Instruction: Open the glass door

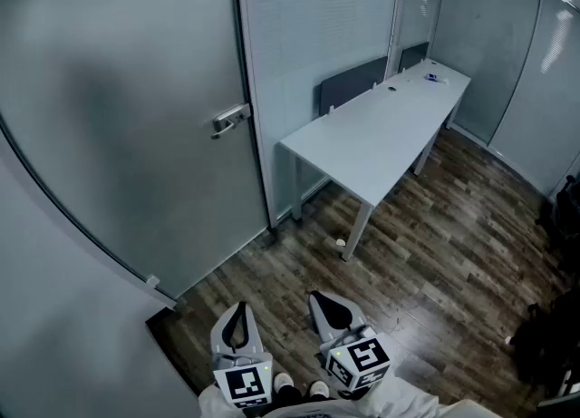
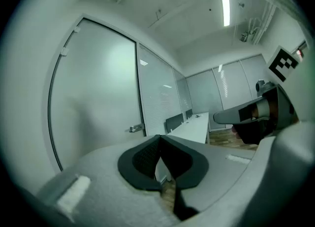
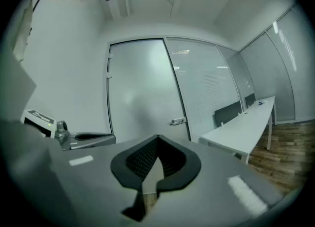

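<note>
The frosted glass door [image 1: 118,117] stands closed at the left of the head view, with a metal lever handle [image 1: 231,120] at its right edge. Both grippers are low in that view, well short of the door and apart from it. My left gripper [image 1: 237,318] is shut with nothing in it, and my right gripper [image 1: 328,307] beside it is shut and empty too. The left gripper view has the jaw tips [image 2: 158,137] meeting, with the handle [image 2: 136,128] far ahead. In the right gripper view the tips [image 3: 157,137] meet and the handle [image 3: 178,121] lies ahead.
A long white table [image 1: 381,135] stands to the right of the door along a glass partition [image 1: 317,17], with dark chair backs [image 1: 349,83] behind it. Small items [image 1: 433,77] lie at its far end. A dark bag [image 1: 553,335] sits at the right on the wood floor [image 1: 426,253].
</note>
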Motion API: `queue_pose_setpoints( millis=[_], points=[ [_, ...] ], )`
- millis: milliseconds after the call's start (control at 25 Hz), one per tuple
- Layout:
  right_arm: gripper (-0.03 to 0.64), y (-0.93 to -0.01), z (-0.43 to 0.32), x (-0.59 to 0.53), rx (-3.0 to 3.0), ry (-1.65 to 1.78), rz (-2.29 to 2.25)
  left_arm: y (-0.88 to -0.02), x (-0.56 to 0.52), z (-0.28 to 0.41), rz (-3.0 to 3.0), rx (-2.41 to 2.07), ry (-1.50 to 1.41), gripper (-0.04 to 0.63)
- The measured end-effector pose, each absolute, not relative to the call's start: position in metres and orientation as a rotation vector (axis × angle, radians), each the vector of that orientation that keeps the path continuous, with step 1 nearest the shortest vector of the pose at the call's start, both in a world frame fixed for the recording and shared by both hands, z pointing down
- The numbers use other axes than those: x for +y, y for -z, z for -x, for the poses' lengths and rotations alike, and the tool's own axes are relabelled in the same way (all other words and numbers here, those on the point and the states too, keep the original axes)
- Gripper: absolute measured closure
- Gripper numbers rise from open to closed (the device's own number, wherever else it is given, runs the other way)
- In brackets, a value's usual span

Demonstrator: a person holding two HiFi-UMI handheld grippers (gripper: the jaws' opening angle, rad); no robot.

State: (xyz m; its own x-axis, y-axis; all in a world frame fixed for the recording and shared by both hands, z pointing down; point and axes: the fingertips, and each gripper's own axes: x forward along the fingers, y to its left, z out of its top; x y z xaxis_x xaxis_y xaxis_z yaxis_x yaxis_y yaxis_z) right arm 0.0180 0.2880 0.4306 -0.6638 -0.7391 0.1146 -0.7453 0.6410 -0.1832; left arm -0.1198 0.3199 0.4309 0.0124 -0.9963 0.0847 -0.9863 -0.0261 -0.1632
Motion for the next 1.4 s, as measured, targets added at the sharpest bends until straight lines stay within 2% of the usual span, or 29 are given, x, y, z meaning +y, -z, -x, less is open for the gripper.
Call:
queue_pose_setpoints(
  millis=[1040,1400],
  points=[
    [0.611,-0.433,-0.104,0.304,-2.863,-0.380,-1.314,-0.425,0.326,0.038,2.202,2.100,0.268,0.591],
    [0.611,-0.439,-0.110,0.282,-2.837,-0.373,-1.335,-0.435,0.296,0.035,2.233,2.078,0.260,0.592]
  ],
)
